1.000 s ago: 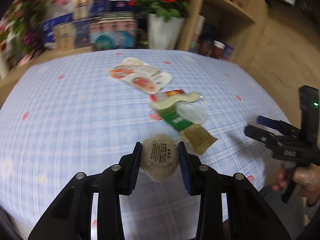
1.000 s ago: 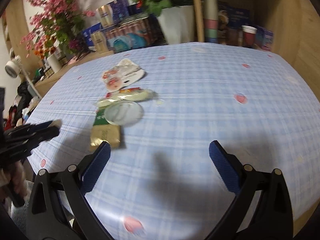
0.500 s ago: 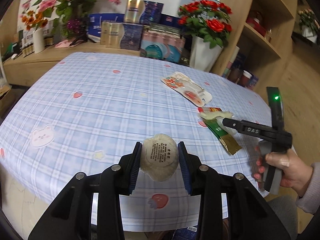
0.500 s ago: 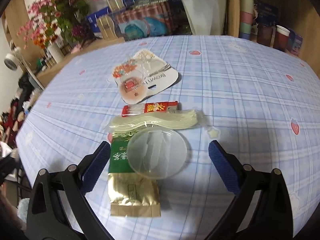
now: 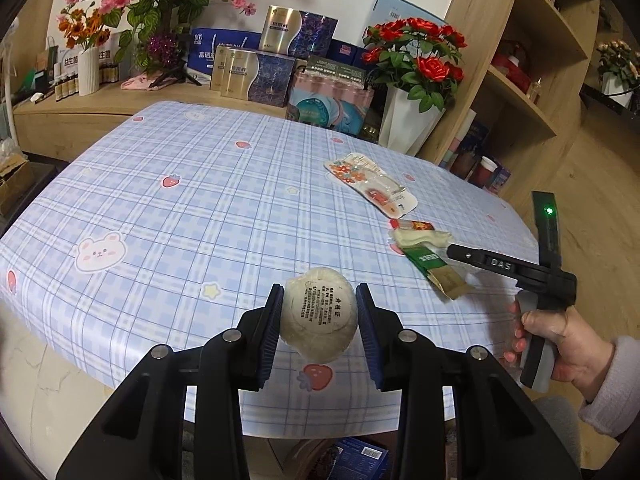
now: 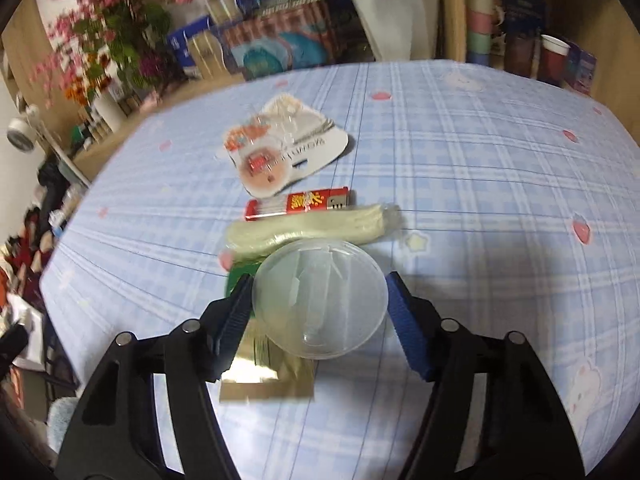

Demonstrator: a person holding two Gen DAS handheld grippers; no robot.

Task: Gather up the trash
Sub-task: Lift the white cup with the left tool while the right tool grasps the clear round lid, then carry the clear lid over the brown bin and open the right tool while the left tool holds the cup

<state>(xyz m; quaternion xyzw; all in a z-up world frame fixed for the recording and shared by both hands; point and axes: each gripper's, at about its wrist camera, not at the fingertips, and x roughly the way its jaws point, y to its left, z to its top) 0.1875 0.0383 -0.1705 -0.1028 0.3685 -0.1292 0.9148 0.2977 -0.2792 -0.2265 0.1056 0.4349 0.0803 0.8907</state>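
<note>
White round wrapper pinched in left tongs; right view alone shows clear lid between part-open right tongs, grip uncertain

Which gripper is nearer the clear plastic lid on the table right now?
Right. The right gripper straddles the clear plastic lid, one finger on each side of it. The left gripper is off to the side, shut on a white round wrapper.

The tablecloth lies open across its left and middle. Litter crowds the right side: a blister card, red wrapper, pale packet, clear lid and gold sachet, close together. Boxes and a vase wall the far edge.
</note>
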